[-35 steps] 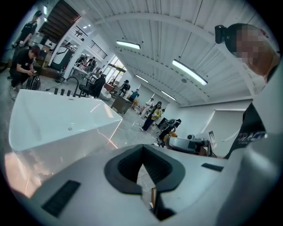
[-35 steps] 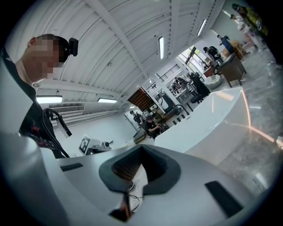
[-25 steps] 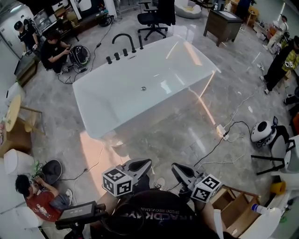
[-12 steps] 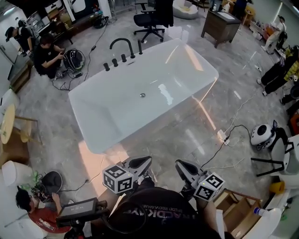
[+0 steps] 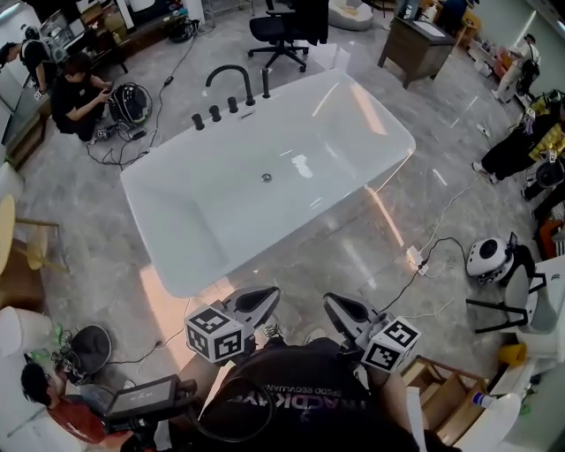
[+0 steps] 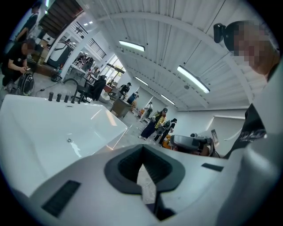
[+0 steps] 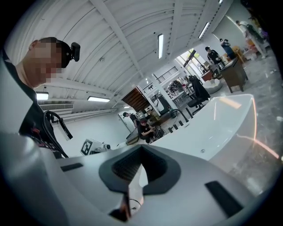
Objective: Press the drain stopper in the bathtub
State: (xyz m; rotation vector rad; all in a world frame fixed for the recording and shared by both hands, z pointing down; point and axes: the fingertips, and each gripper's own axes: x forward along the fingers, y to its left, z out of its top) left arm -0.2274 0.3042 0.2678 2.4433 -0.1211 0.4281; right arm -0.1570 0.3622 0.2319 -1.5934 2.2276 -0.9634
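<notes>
The white freestanding bathtub [image 5: 194,203] stands on the grey floor ahead of me. Its small round metal drain stopper [image 5: 267,177] sits in the middle of the tub floor. Black faucet fittings [image 5: 231,84] line the far rim. Both grippers are held low near my body, well short of the tub. The left gripper [image 5: 261,298] and the right gripper [image 5: 331,305] point toward it, jaws closed together with nothing between them. The left gripper view shows the left gripper [image 6: 143,164], the bathtub [image 6: 35,132] and the drain stopper [image 6: 69,140]. The right gripper view shows the right gripper [image 7: 139,167] and the drain stopper [image 7: 203,151].
A cable and power strip [image 5: 413,258] lie on the floor right of the tub, near a white round device [image 5: 488,256]. A wooden crate [image 5: 441,388] is at my right. People sit at the far left [image 5: 75,93] and lower left [image 5: 40,388]. An office chair [image 5: 278,26] and desk [image 5: 422,40] stand behind the tub.
The tub has grown slightly larger and slid down and left in the head view. Both grippers stay low, shut, in much the same pose.
</notes>
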